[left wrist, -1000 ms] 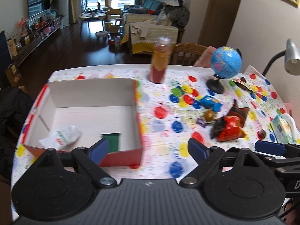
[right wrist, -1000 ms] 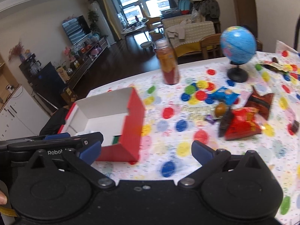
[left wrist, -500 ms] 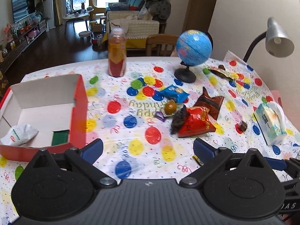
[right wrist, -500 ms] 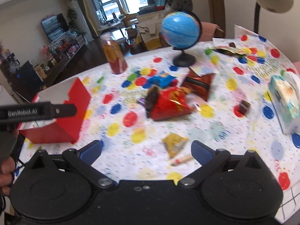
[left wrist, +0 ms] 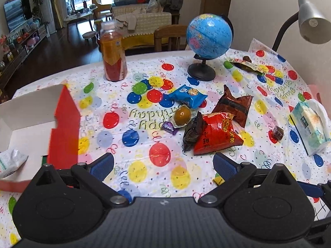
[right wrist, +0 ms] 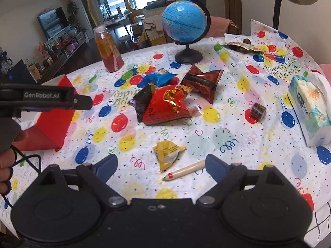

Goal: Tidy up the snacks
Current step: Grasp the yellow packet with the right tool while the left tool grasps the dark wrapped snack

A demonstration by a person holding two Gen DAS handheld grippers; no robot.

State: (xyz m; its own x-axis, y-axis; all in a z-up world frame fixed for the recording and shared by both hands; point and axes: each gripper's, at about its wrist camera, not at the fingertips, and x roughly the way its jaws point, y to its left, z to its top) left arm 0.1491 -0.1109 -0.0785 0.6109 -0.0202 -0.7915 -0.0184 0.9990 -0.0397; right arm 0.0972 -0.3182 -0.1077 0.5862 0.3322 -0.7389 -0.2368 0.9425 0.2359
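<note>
Behind your table lies a living room with a television at the left, a sofa and bright windows. Your table wears a balloon-print cloth (left wrist: 142, 150) with "Happy Birthday" lettering. At the far left sits a red box (left wrist: 64, 128) with a white inside, open at the top; a white packet (left wrist: 10, 161) lies in it, with a green item beside that, mostly hidden by the box's red wall. Your left gripper (left wrist: 163, 163) hovers above the cloth just right of the box, its blue-padded fingers spread wide with nothing between them. Beyond it an orange drink bottle (left wrist: 112, 51) stands upright. Moving right, the loose snacks cluster mid-table: a blue cookie packet (left wrist: 188, 95), a round golden sweet in clear wrap (left wrist: 182, 114), a small purple candy (left wrist: 168, 127), a black wrapper touching a red bag (left wrist: 217, 133), and a brown packet (left wrist: 232, 104) just behind the red bag. A globe (left wrist: 209, 37) stands behind them. Your right gripper (right wrist: 161, 163) is also spread wide and holds nothing; between its fingers on the cloth lie a yellow packet (right wrist: 167, 154) and a pale stick snack (right wrist: 185, 170). Further right sit a small dark wrapped candy (right wrist: 257, 110) and a tissue pack (right wrist: 310, 107), with a lamp (left wrist: 310, 20) above.
</note>
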